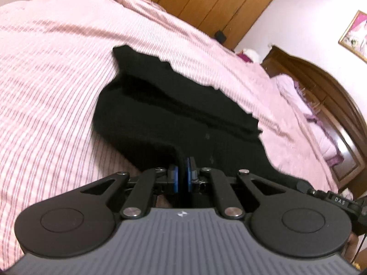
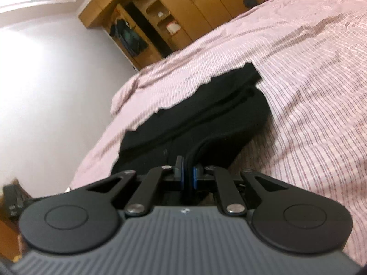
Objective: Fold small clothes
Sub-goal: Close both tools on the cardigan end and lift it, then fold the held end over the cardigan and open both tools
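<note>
A small black garment (image 1: 169, 112) lies on the pink striped bed cover (image 1: 50, 73), its far part flat and its near edge raised off the bed. My left gripper (image 1: 182, 171) is shut on that near edge, the cloth pinched between the blue pads. In the right wrist view the same black garment (image 2: 195, 114) stretches away from me. My right gripper (image 2: 188, 173) is shut on another part of its near edge, with a fold of black cloth coming up between the pads. Part of the other gripper (image 1: 339, 200) shows at the lower right of the left wrist view.
The bed cover (image 2: 309, 91) fills most of both views. A wooden wardrobe (image 2: 183, 6) with open shelves stands beyond the bed. A dark wooden headboard (image 1: 330, 96) and pink pillows (image 1: 298, 96) lie to the right. A white wall (image 2: 45, 80) is at left.
</note>
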Demonstrator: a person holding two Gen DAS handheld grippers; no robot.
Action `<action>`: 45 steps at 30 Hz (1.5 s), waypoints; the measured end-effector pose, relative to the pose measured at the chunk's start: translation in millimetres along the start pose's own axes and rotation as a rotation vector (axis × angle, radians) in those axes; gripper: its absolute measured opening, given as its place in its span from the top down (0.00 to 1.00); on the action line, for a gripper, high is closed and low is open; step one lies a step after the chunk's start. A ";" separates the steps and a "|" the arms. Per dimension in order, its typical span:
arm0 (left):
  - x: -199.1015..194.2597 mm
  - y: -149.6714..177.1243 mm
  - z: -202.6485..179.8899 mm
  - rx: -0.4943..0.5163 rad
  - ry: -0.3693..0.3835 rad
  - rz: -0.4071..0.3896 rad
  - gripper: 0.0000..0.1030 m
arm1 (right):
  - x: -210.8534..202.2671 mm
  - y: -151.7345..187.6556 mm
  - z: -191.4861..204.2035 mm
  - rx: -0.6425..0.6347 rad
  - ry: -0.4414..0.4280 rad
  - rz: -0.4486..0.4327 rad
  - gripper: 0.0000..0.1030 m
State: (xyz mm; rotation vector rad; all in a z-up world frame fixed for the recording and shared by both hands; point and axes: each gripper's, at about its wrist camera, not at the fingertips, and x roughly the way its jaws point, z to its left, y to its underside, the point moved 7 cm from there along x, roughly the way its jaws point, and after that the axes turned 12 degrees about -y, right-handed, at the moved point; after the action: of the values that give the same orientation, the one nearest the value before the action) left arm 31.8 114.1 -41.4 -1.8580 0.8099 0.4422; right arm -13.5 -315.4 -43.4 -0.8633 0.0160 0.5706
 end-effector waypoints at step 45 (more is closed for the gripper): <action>302.9 -190.6 -18.9 0.152 -0.396 -0.148 0.91 | 259.6 -129.5 -145.8 -0.003 0.263 -0.087 0.90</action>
State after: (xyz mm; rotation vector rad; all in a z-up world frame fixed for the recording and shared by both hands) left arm 379.1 45.4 -96.8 -1.6057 0.4235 0.6116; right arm 300.6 -365.2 -109.1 -0.9325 0.2155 0.3726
